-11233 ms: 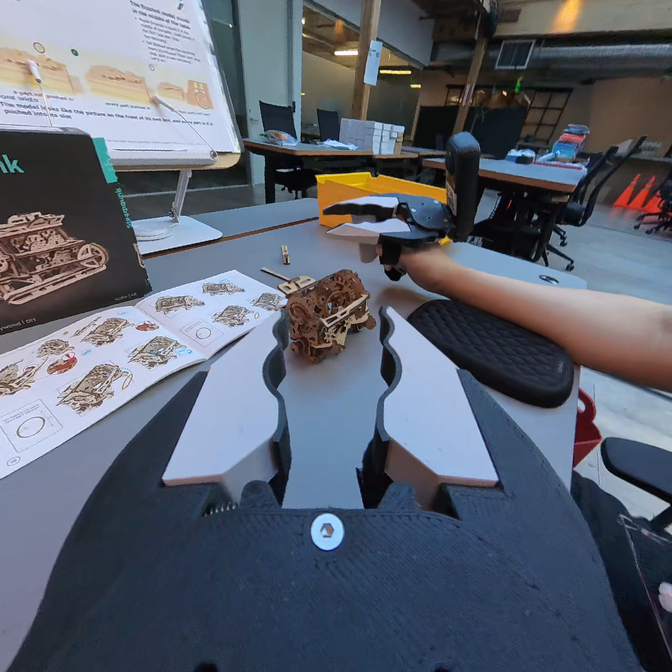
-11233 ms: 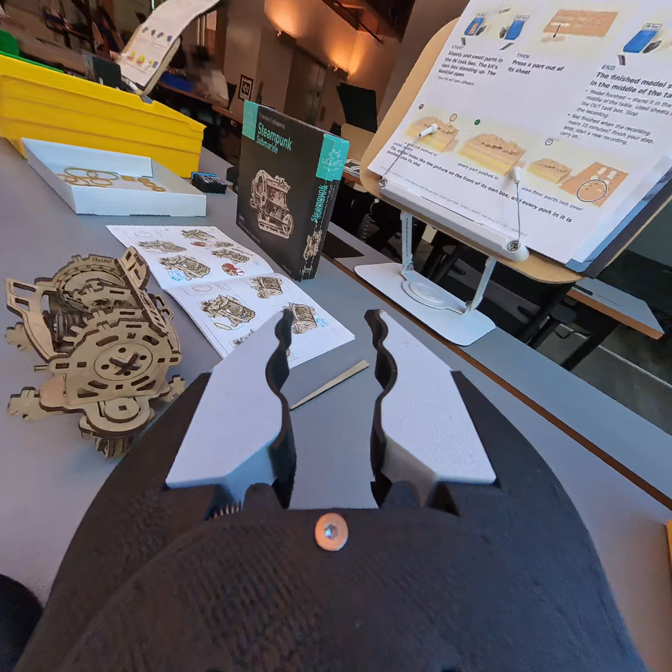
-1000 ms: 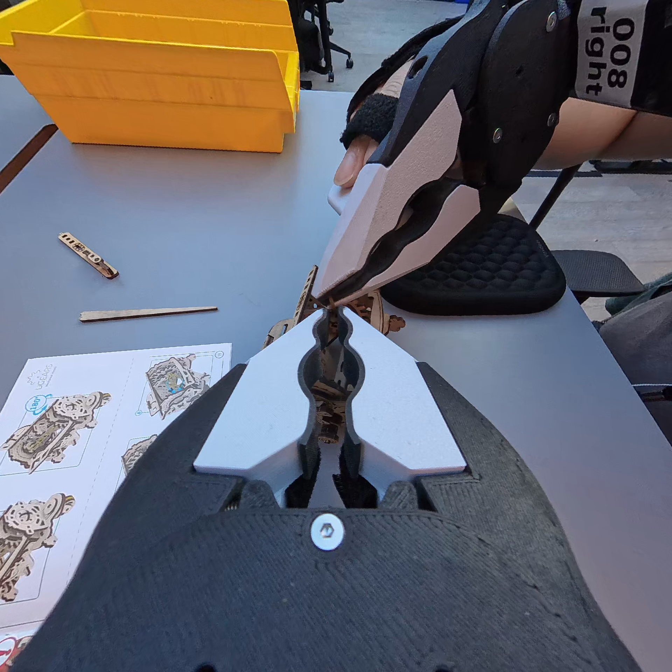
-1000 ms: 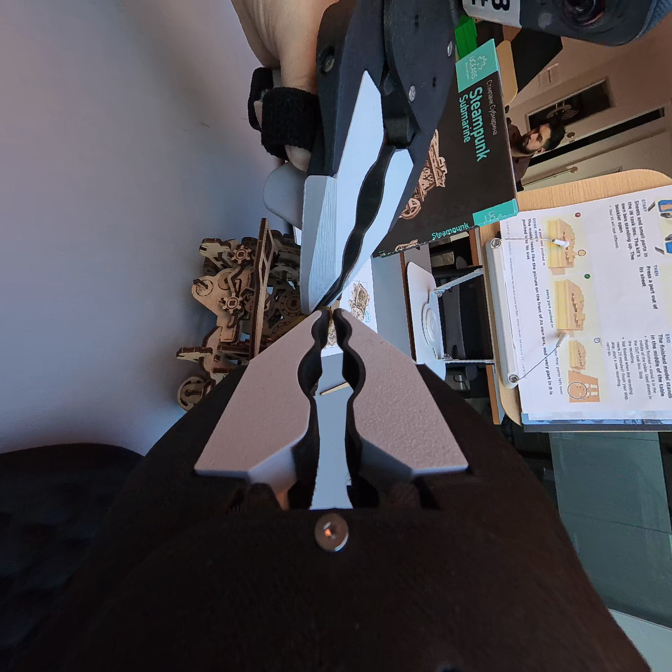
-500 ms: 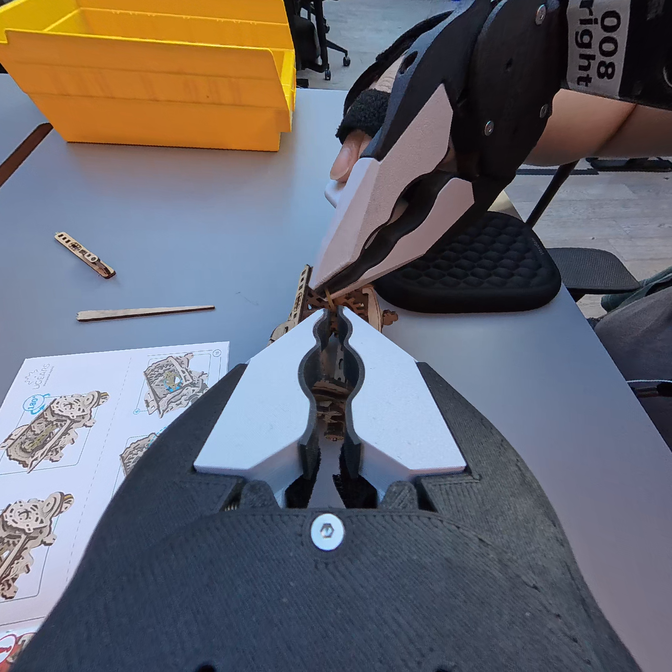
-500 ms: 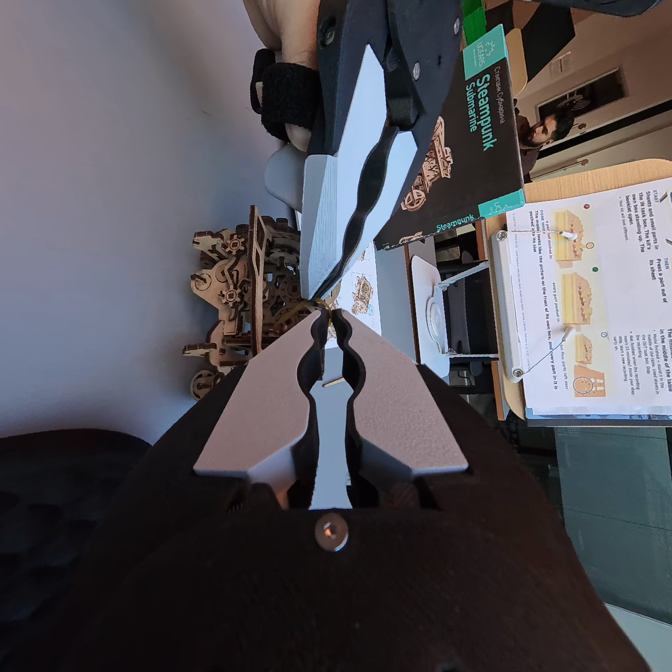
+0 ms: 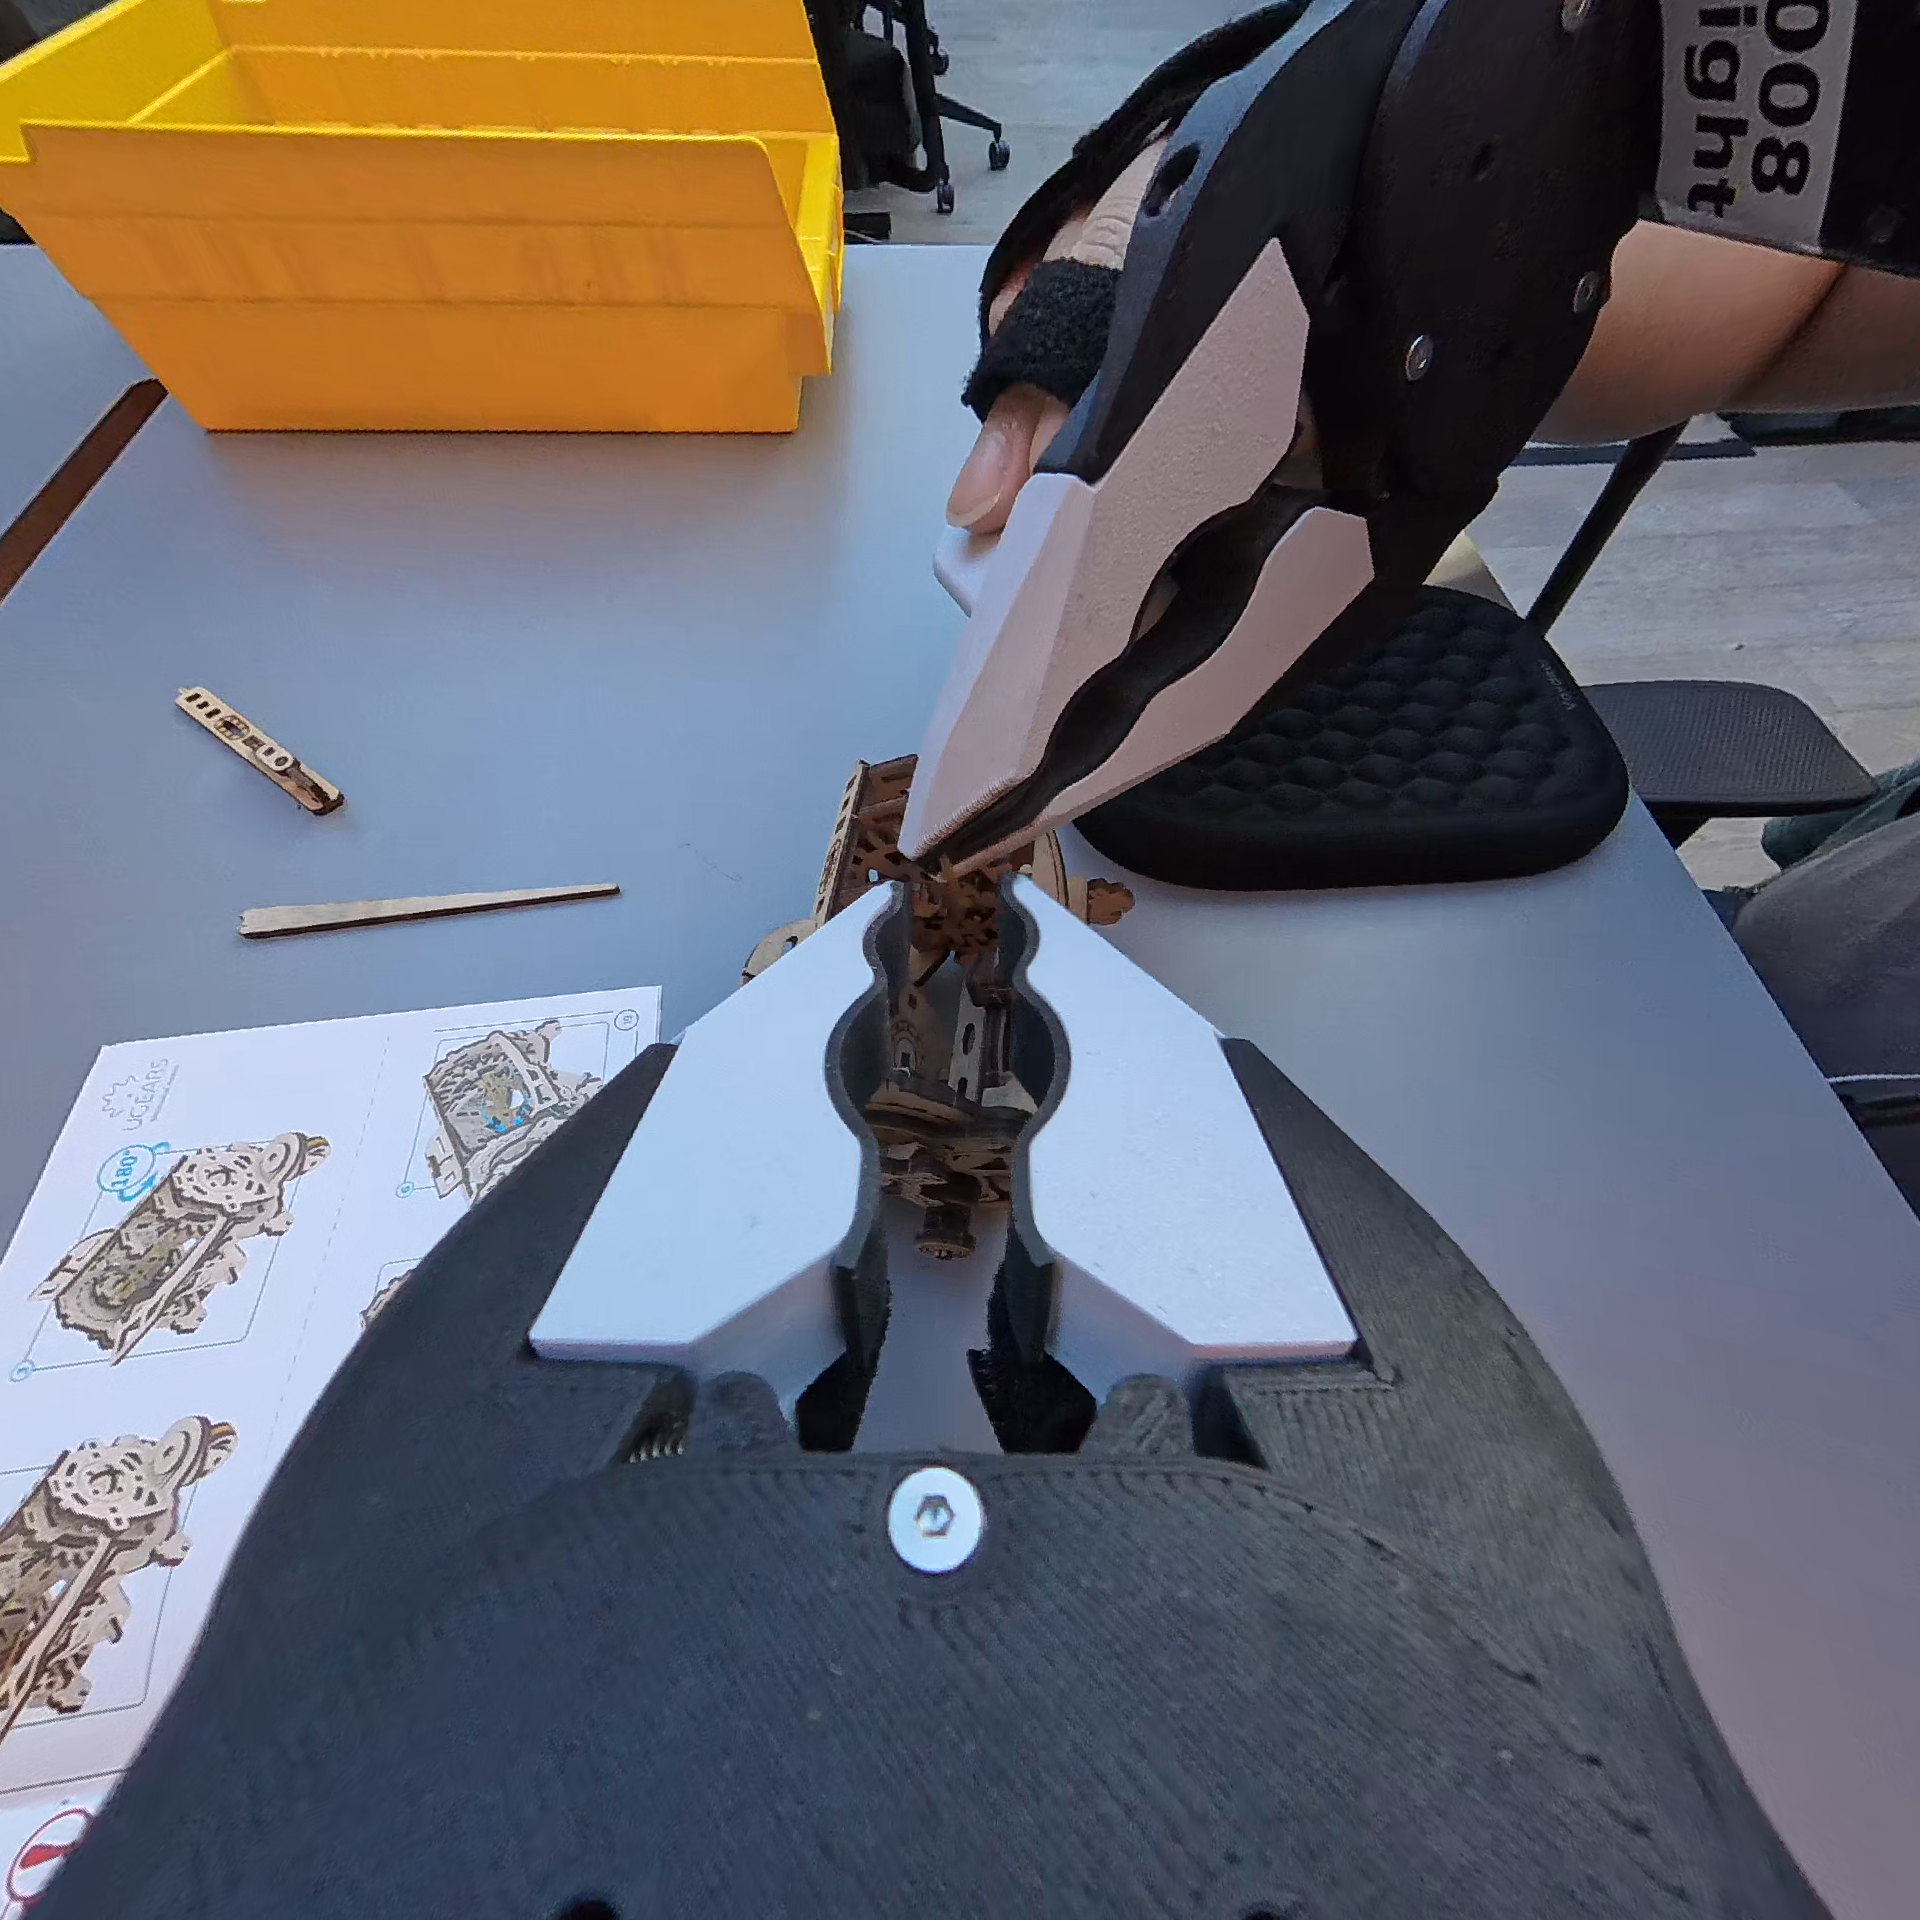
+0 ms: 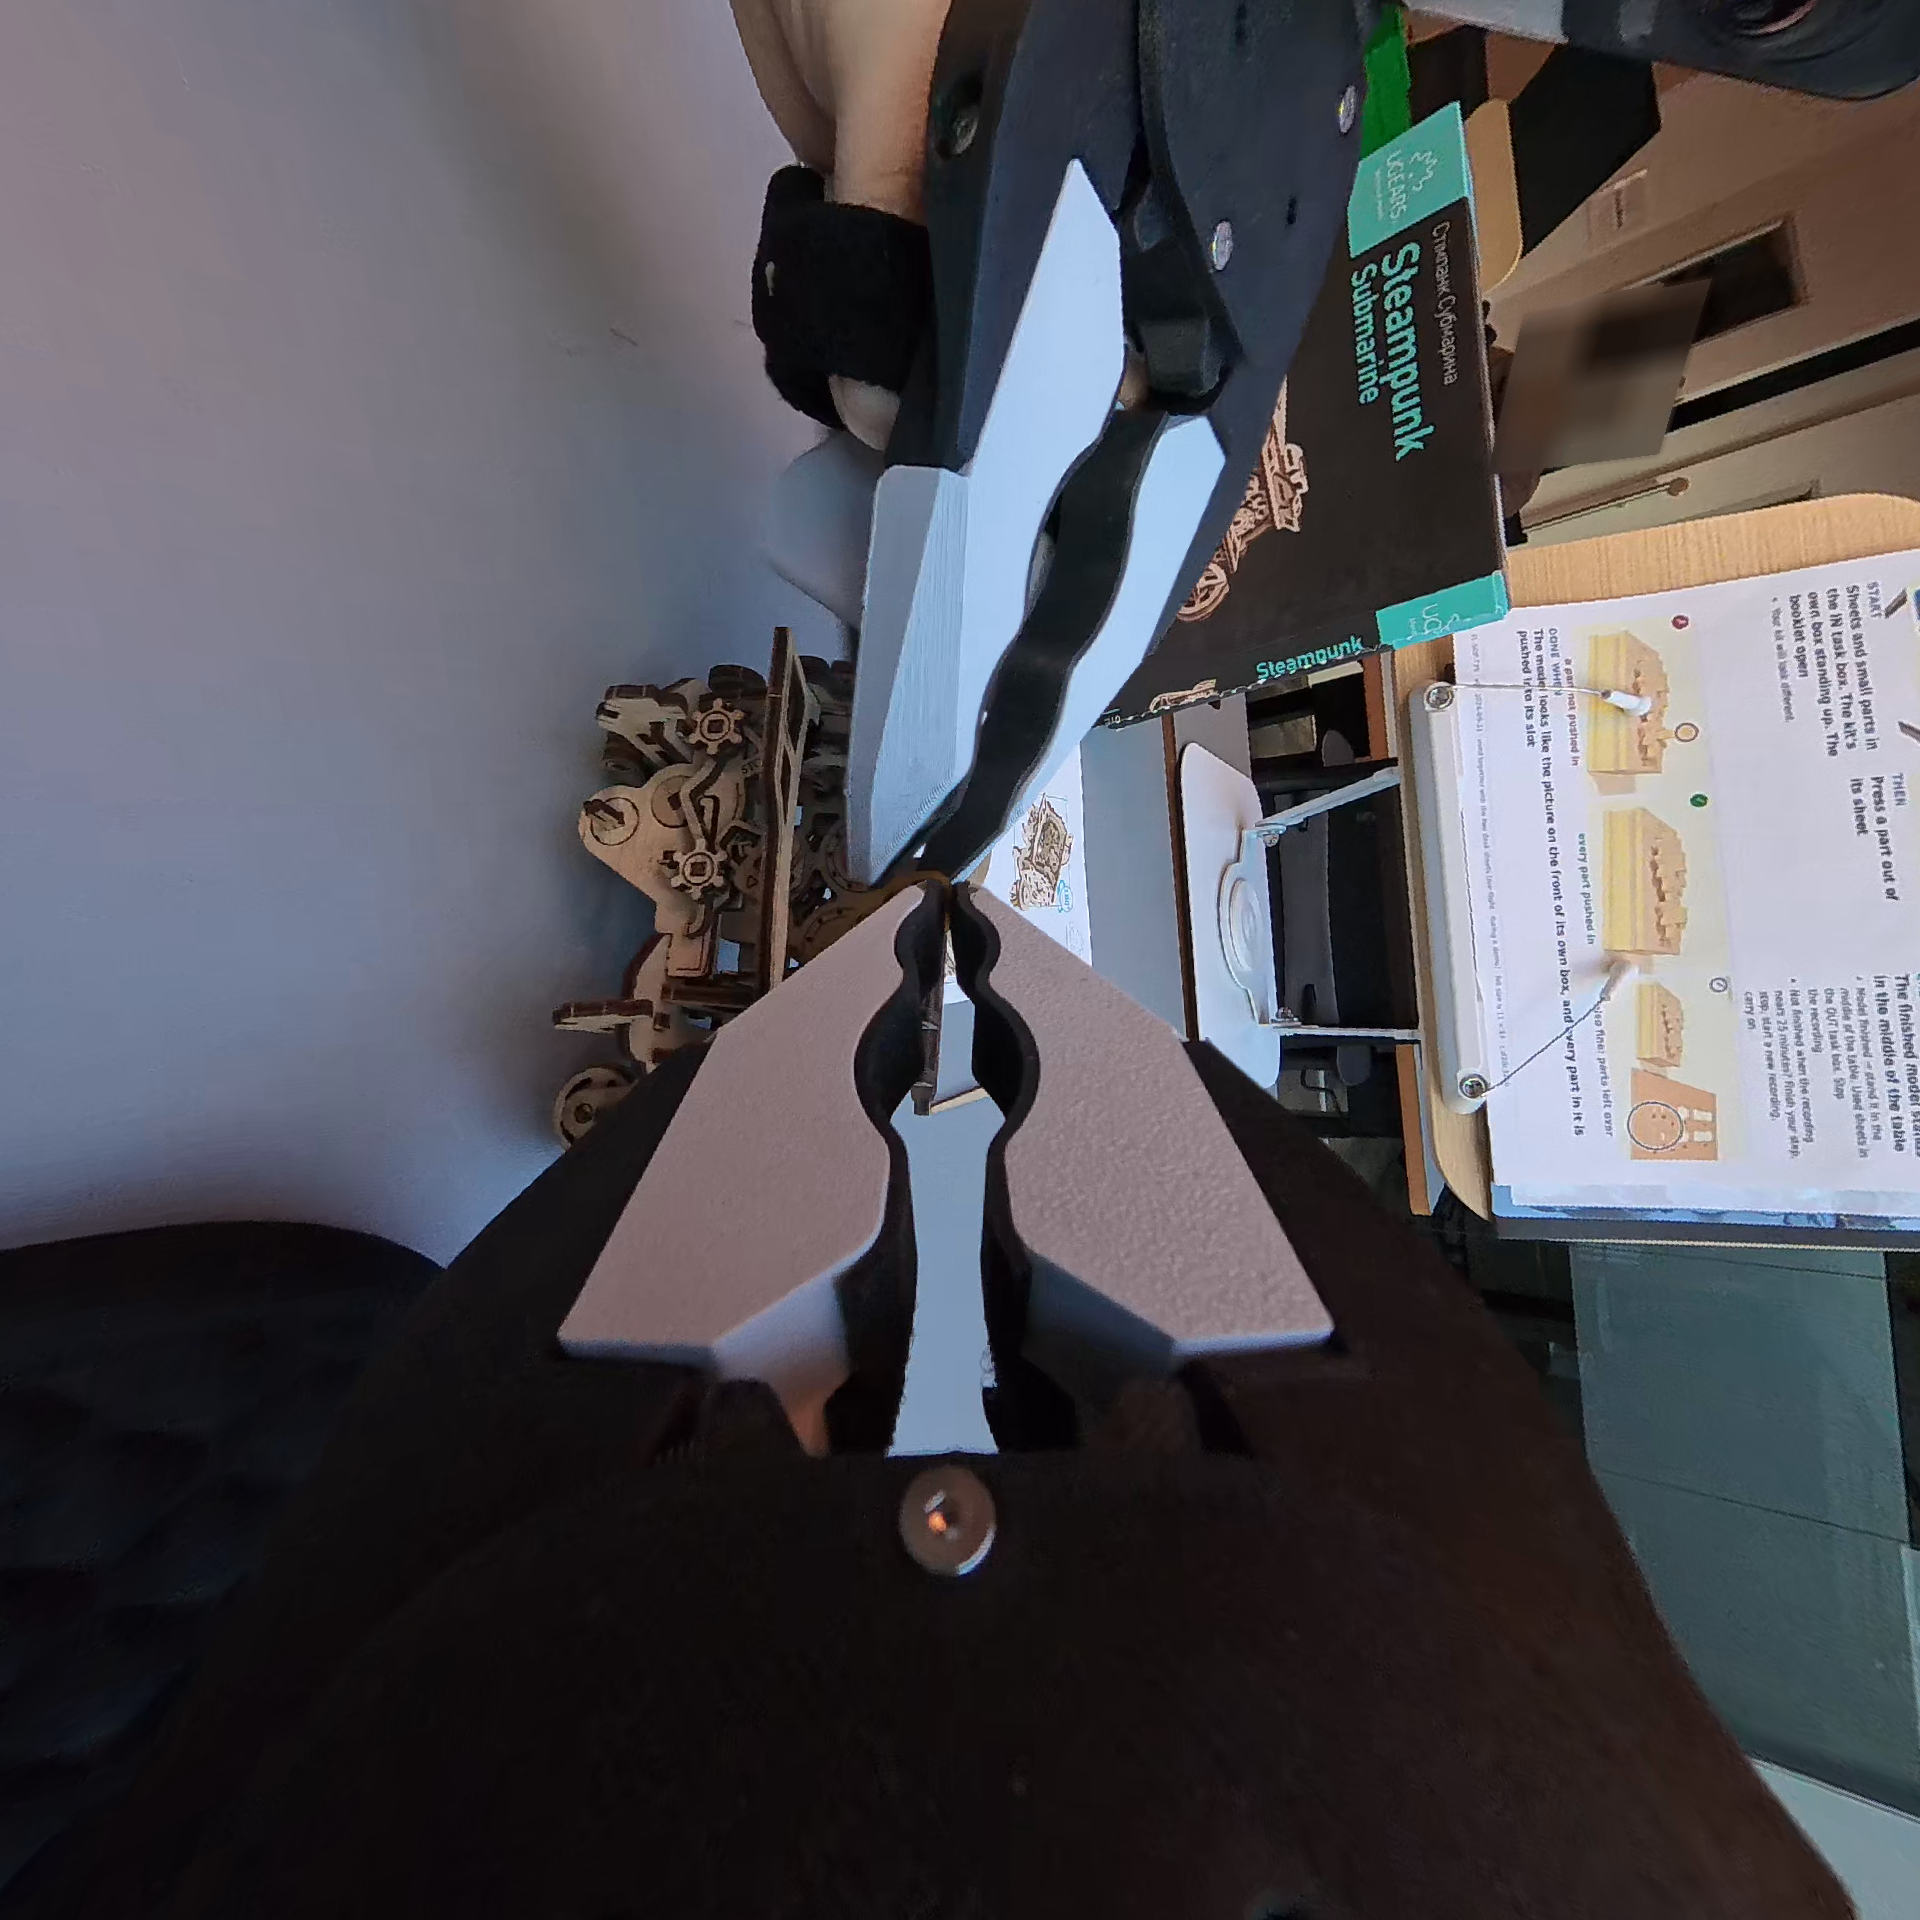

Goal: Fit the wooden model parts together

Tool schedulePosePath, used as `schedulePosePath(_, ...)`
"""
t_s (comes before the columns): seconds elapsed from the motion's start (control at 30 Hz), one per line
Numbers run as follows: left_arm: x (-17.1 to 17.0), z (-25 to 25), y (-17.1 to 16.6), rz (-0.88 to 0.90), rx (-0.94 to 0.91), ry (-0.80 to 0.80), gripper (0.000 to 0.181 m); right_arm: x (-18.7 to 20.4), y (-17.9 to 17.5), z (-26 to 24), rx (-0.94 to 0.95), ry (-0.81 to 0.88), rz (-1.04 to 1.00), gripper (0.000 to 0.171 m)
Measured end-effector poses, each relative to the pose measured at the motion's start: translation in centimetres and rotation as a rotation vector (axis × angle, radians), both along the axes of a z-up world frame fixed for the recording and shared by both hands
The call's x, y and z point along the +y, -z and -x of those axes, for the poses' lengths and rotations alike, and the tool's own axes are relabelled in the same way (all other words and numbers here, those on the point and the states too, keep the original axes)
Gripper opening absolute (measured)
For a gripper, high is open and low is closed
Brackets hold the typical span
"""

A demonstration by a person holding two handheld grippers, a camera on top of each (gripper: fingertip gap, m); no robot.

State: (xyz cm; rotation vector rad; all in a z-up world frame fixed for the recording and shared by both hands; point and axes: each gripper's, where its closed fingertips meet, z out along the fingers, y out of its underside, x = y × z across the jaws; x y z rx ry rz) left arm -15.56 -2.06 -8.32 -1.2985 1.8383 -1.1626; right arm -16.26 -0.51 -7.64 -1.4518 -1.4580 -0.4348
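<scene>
The brown wooden model (image 7: 945, 1101) stands on the grey table (image 7: 582, 582), seen through the gap of my left gripper (image 7: 951, 899). The left jaws are closed down onto a thin upper part of the model. My right gripper (image 7: 951, 852) comes in from the upper right, tip to tip with the left one. In the right wrist view, rolled on its side, my right gripper (image 8: 940, 899) is shut on a thin small wooden part (image 8: 928, 1023), held edge-on. The left gripper (image 8: 914, 868) meets it from above, beside the model (image 8: 696, 831).
A yellow bin (image 7: 436, 208) stands at the table's back. A thin wooden stick (image 7: 426, 907) and a short slotted strip (image 7: 260, 750) lie loose to the left. An open booklet (image 7: 208, 1195) lies front left, a black pad (image 7: 1382, 748) at right. The kit box (image 8: 1351, 416) and a sheet stand (image 8: 1714, 883) are behind.
Eleven seconds ago both grippers were open and away from the model. In the last second the right gripper's tips have pressed slightly lower onto the model, and the left jaws stand slightly wider.
</scene>
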Motion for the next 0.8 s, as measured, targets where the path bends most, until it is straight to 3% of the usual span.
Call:
schedulePosePath(0.33, 0.11, -0.07, -0.30, -0.035, -0.030, -0.004, 0.000, 0.14, -0.23, -0.11, -0.005, -0.001, -0.023, 0.000)
schedulePosePath(0.57, -0.03, 0.14, -0.25, 0.005, -0.025, 0.010, 0.000, 0.00, -0.17, 0.07, -0.001, -0.022, -0.024, 0.001)
schedulePosePath(0.8, 0.00, 0.21, 0.08, 0.009, -0.011, 0.009, 0.000, 0.15, -0.34, -0.26, 0.007, -0.009, -0.029, 0.012)
